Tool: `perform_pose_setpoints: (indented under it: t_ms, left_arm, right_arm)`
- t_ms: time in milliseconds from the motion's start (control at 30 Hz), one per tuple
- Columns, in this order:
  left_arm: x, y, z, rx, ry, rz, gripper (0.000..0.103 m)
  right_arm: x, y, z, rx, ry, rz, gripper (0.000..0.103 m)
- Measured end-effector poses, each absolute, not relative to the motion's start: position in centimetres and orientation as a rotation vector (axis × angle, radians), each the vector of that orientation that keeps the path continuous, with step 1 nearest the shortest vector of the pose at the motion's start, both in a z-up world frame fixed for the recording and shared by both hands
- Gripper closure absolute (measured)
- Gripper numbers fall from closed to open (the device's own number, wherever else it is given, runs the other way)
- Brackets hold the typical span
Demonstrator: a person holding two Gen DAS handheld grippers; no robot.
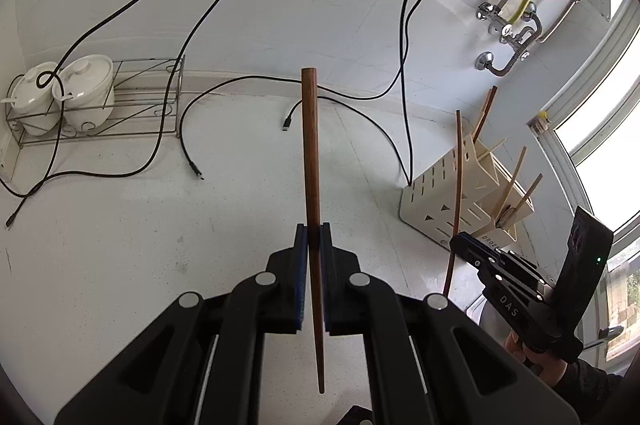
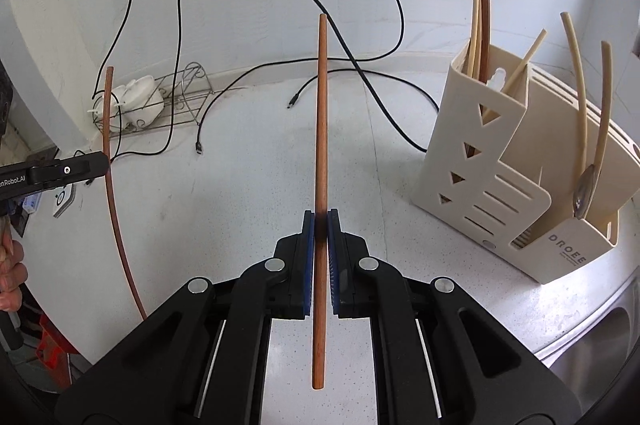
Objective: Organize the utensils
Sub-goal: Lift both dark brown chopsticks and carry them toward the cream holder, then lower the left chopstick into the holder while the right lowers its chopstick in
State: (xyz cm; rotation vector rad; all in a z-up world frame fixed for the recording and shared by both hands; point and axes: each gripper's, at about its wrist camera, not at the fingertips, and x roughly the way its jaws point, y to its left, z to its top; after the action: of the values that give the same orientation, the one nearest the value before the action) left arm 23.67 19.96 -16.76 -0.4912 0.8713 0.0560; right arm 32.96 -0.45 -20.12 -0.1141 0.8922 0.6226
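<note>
**Two chopsticks lifted, holder off to the right**

Left gripper (image 1: 314, 237) clamped on one brown chopstick (image 1: 311, 153); right gripper (image 2: 321, 225) clamped on a second brown chopstick (image 2: 321, 129). Each stick pinched near mid-length, long axis running up and away along the fingers, both clear of the white counter (image 1: 160, 225). Cream holder (image 2: 492, 161) standing ahead and to the right of both grippers, nearer the right one; openings facing up, so sticks judged to need tipping upright before entry. Count: two chopsticks in grippers; in the holder, roughly two brown sticks, several pale ones and one spoon (image 2: 585, 191); exact tally unclear. Two white pots (image 1: 68, 93) on a wire rack, far left.
</note>
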Motion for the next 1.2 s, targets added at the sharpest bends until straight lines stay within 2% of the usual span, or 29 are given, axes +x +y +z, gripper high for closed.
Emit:
perform_pose_setpoints:
  t_ms: [433,967,1200]
  left_arm:
    - [28.4,15.9,-10.7,-0.393,0.718,-0.094,0.097]
    - [36.7,8.8,-4.3,-0.291,0.565,-0.296,0.097]
    - [39.9,5.8,-3.2,-0.245,0.548,-0.343,0.097]
  right_arm:
    - [32.3,-4.5,-13.3,-0.031,0.574,0.493,0.097]
    - [35.6,-13.1,-9.7,0.046,0.417,0.306,0.097]
    - [36.9,-16.7,-9.3,0.105,0.364,0.286,0.097]
